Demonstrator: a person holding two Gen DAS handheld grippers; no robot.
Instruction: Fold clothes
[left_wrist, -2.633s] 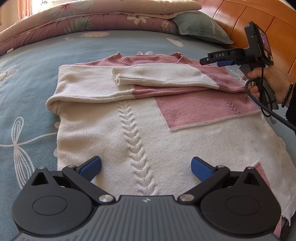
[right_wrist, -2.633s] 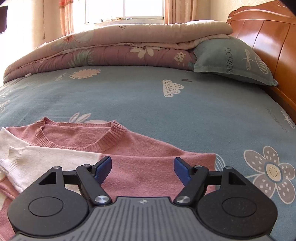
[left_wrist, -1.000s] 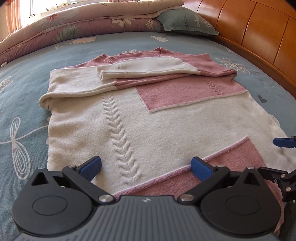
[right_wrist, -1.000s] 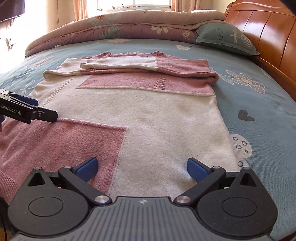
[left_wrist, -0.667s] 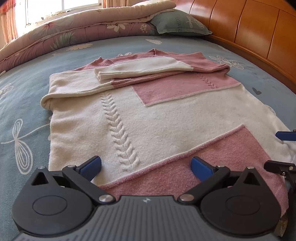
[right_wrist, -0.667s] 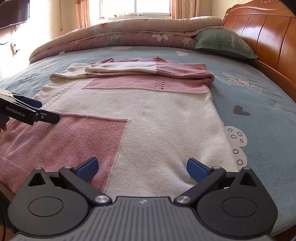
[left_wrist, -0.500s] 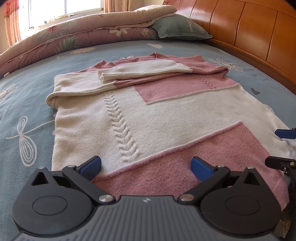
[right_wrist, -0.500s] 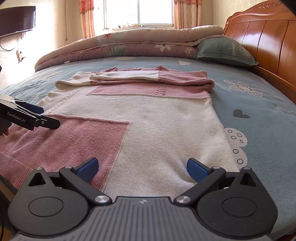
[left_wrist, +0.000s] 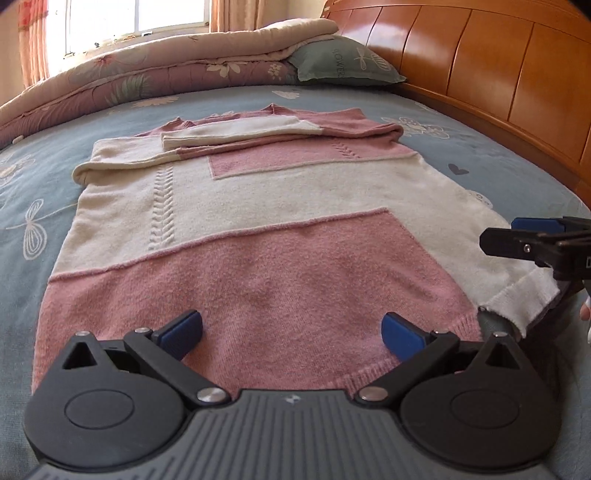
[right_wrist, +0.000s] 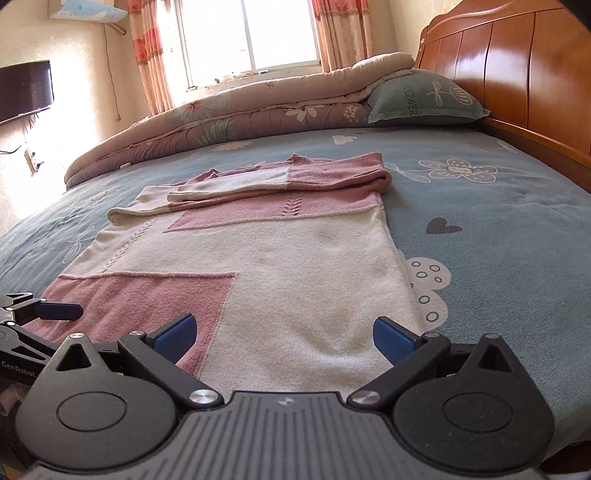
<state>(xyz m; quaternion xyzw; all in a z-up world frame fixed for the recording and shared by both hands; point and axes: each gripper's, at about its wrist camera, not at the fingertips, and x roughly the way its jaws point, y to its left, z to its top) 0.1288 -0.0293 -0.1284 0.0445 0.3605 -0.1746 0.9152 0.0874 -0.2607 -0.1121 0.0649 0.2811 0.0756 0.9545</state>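
A pink and cream knit sweater (left_wrist: 258, 206) lies flat on the bed, both sleeves folded across its chest at the far end. My left gripper (left_wrist: 291, 330) hovers open over the pink hem, nothing between its blue pads. My right gripper (right_wrist: 284, 334) is open too, above the cream part of the hem of the sweater (right_wrist: 295, 258). In the left wrist view the right gripper (left_wrist: 535, 236) pokes in from the right beside the cream hem corner. Low at the left of the right wrist view, the left gripper (right_wrist: 40, 317) shows by the pink hem.
The bed has a blue-grey flowered sheet (right_wrist: 480, 229). A rolled quilt (right_wrist: 240, 114) and a green pillow (right_wrist: 421, 98) lie at the far end. A wooden headboard (left_wrist: 498, 74) runs along the right side. A dark screen (right_wrist: 24, 90) hangs on the left wall.
Both grippers have drawn back from the sleeves to the sweater's hem and dropped lower; more of the pink hem panel now fills the near view. Both stay open.
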